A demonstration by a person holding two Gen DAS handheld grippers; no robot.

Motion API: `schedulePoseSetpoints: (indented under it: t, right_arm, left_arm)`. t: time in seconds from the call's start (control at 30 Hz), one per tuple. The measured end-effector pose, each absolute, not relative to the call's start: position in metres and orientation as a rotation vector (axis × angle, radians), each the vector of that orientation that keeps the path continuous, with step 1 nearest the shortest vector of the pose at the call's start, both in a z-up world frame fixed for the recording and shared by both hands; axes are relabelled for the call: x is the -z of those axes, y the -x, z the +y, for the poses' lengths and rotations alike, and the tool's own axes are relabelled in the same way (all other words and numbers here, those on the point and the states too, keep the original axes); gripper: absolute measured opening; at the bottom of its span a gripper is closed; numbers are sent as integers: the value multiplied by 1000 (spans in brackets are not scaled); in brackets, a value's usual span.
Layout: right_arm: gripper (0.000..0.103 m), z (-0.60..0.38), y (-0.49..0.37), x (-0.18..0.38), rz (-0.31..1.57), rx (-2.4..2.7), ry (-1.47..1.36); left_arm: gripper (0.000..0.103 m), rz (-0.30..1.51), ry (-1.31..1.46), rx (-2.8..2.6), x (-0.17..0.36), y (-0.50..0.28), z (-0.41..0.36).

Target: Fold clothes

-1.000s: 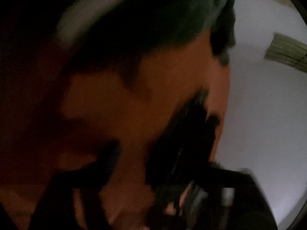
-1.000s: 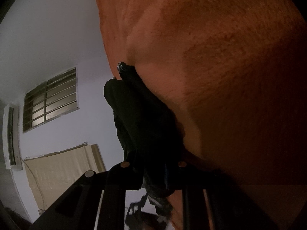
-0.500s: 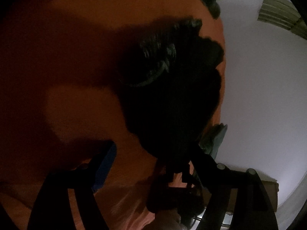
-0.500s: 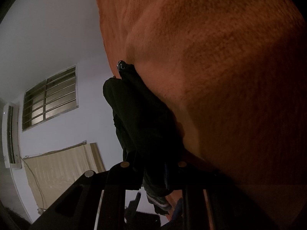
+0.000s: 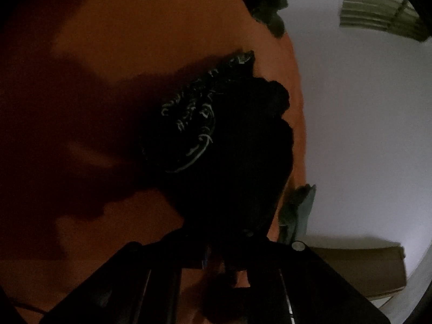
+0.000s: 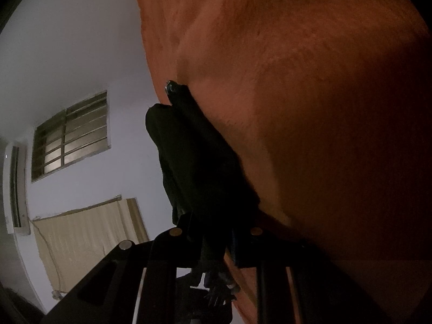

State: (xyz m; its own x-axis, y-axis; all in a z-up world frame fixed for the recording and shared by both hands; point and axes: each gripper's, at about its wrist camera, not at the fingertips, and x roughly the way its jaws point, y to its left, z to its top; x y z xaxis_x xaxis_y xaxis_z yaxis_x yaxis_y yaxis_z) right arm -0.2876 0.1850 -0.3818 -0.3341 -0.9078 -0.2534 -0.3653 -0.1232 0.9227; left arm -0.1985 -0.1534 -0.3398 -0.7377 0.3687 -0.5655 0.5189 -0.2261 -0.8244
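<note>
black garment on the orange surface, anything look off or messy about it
Yes: the black garment is bunched in a crumpled lump on the orange surface, not spread flat for folding. The left gripper is closing on one end, and the right gripper holds another bunched part. No tear or spill shows.

The left gripper [image 5: 224,245] is closing its jaws onto dark cloth; the right gripper [image 6: 213,232] stands nearly shut, gripping cloth.
</note>
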Motion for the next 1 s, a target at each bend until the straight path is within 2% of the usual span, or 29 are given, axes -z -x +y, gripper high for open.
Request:
schedulePoseSetpoints:
  t: [0.2, 0.27, 0.3, 0.37, 0.53, 0.67, 0.73, 0.83, 0.9, 0.97, 1.0]
  right_arm:
    - [15, 183, 275, 375, -1682, 1517, -1407]
    - [15, 185, 270, 374, -1677, 1534, -1409]
    - [15, 187, 268, 375, -1684, 1535, -1408]
    - [15, 191, 266, 377, -1694, 1538, -1406]
    - [14, 195, 264, 375, -1705, 1551, -1395]
    - [14, 194, 265, 374, -1670, 1562, -1405]
    - [15, 194, 267, 375, -1641, 1566, -1410]
    - [22, 197, 268, 370, -1523, 1601, -1468]
    - [27, 201, 265, 356, -1361, 1667, -1506]
    - [31, 201, 259, 330, -1090, 1812, -1523]
    - [34, 198, 255, 314, -921, 1890, -1516]
  left_arm:
    - [13, 1917, -1132, 2021, 363, 189, -158]
    - [23, 2000, -1140, 1937, 376, 185, -162]
    - [23, 2047, -1141, 1882, 384, 182, -167]
    - [23, 2108, -1110, 1851, 390, 178, -184]
    - [23, 1982, -922, 2099, 358, 178, -212]
    - [23, 1982, -936, 2073, 367, 176, -230]
    - [23, 2050, -956, 2016, 376, 174, -236]
    - [23, 2142, -1011, 1921, 380, 169, -246]
    - [24, 2165, -1063, 1868, 375, 162, -253]
    - [33, 2133, -1131, 1836, 363, 155, -266]
    - [50, 2113, -1167, 1826, 359, 152, -271]
